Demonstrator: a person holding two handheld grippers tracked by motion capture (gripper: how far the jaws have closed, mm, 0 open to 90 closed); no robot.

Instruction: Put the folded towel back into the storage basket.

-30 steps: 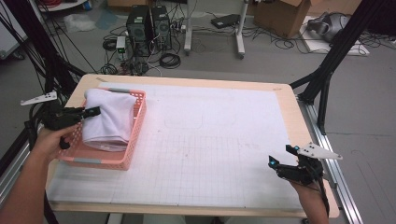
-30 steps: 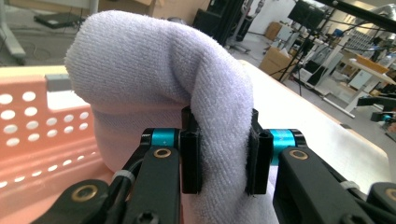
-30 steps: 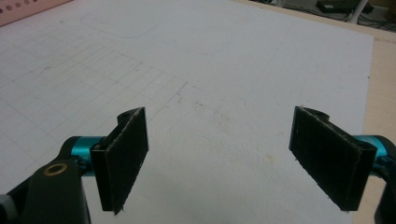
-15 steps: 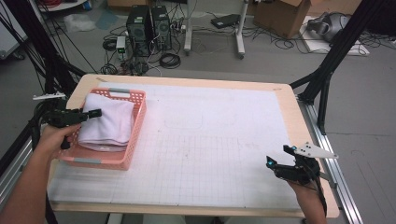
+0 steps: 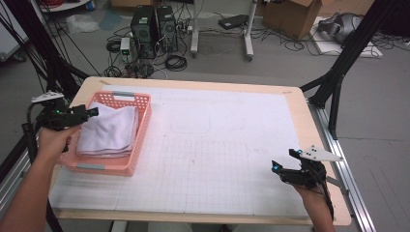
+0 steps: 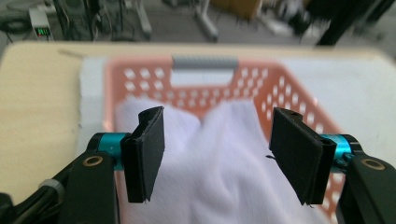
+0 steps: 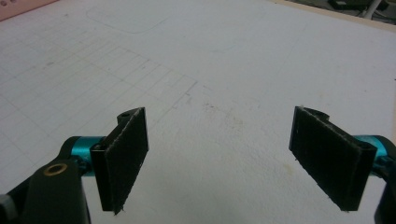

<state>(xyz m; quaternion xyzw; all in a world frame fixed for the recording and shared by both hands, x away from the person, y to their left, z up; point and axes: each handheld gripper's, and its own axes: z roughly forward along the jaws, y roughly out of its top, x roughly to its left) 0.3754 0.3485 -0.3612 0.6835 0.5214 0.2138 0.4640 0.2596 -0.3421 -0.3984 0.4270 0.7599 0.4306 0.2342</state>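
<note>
High view puts the left hand-held gripper (image 5: 89, 112) at the near-left rim of the pink basket (image 5: 138, 140), its tips just over the edge of the folded white towel (image 5: 107, 130) that lies flat inside. That towel fills most of the basket floor, stacked in neat layers, so it looks settled where it belongs rather than half-placed. Left gripper view bears this out: the left hand-held gripper (image 6: 215, 154) has just been opening, and its jaws now stand wide apart with the towel (image 6: 219, 177) below and beyond them, neither pad pressing on the cloth. Nothing is gripped. The basket (image 6: 299, 93) sits on the left part of the bench (image 5: 309, 121), close to the person's left hand, which keeps the reach short.

The right hand-held gripper (image 5: 285, 166) waits well apart, low over the gridded white mat (image 5: 217, 159) near the bench's front-right corner, likely parked there to keep out of the way. Right gripper view shows the right hand-held gripper (image 7: 219, 158) spread wide with only bare mat (image 7: 224, 70) between the pads.
</note>
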